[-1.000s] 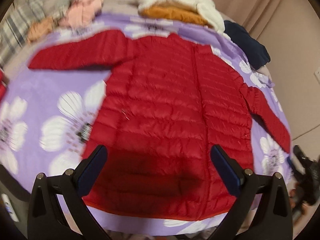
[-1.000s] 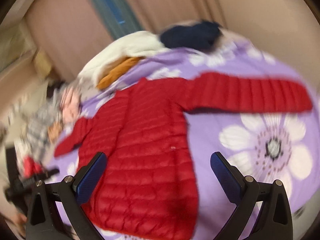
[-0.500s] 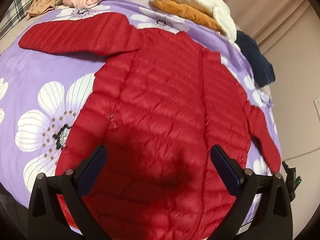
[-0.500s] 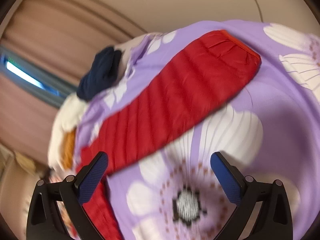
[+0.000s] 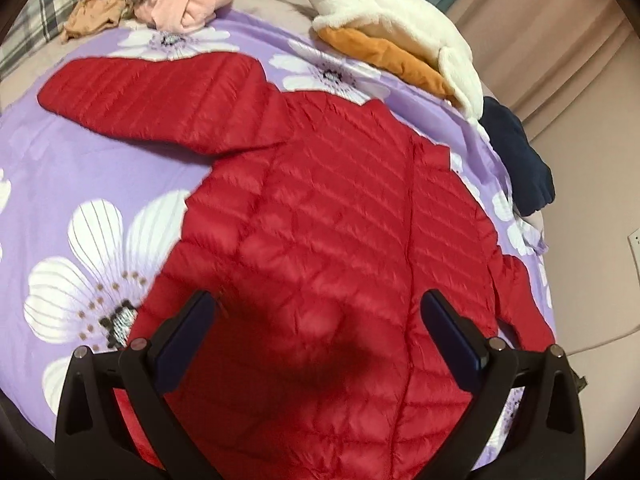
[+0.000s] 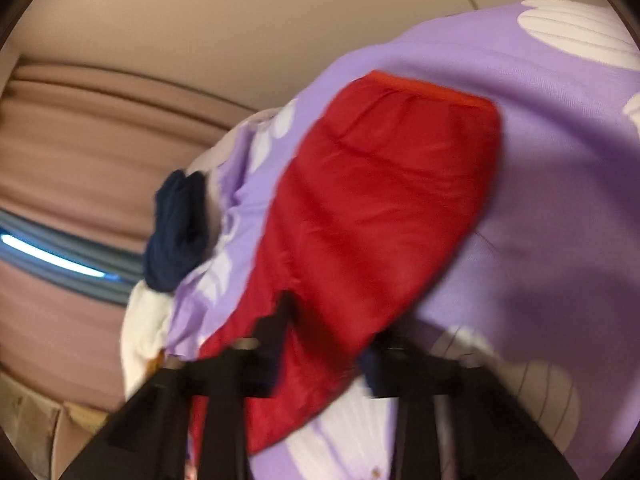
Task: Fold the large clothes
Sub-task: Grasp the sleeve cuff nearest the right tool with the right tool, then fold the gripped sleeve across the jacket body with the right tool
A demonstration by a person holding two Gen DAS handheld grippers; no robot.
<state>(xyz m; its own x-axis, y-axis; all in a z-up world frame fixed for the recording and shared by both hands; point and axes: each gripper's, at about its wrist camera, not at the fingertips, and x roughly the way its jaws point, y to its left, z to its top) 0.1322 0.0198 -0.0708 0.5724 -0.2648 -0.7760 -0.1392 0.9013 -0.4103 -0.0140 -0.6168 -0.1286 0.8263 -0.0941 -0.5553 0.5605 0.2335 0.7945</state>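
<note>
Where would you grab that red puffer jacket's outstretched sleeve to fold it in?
Near the cuff of the red puffer jacket, coming from the sleeve's free end: the sleeve lies flat and straight on the purple bedsheet, so its thin end lifts easily.

The right gripper has just been closing, its blurred black fingers on either side of the red puffer jacket's sleeve — whether they pinch it is unclear. The sleeve lies on a purple flowered bedsheet; a navy garment sits at the bed's far edge.
</note>
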